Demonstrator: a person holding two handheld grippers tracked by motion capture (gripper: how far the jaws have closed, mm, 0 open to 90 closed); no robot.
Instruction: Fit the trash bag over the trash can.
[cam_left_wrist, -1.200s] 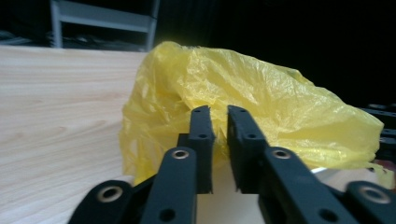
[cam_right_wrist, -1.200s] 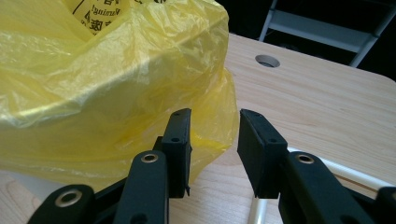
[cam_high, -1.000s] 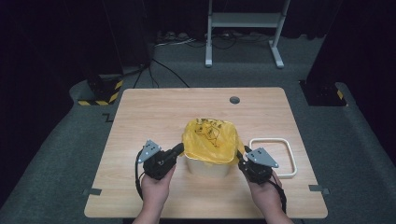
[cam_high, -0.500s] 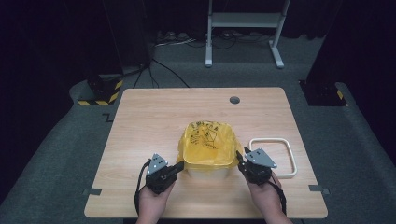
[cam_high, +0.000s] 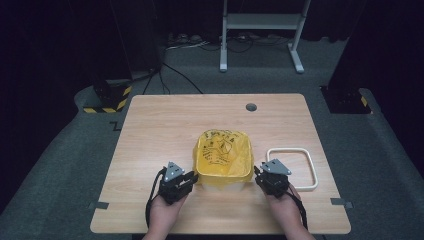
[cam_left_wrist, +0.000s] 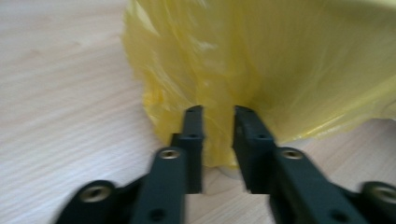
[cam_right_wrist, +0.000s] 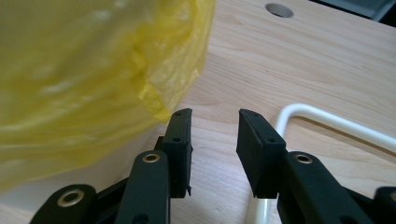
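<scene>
A yellow plastic bag lines a pale bin that stands on the wooden table, its hem folded down over the rim. My left gripper sits low at the bin's near left corner. In the left gripper view its jaws have just been opening, and the bag's hanging hem shows in the gap without being pinched. My right gripper rests at the near right corner, open. In the right gripper view nothing lies between the jaws, and the bag hangs just to their left.
A white rounded-rectangle frame lies flat on the table right of the bin, close beside my right gripper; it is the white frame in the right gripper view. A round cable hole sits near the far edge.
Both grippers have sunk toward the table beside the bin. The bag's puffed top has settled down over the rim. The left jaws have parted.
</scene>
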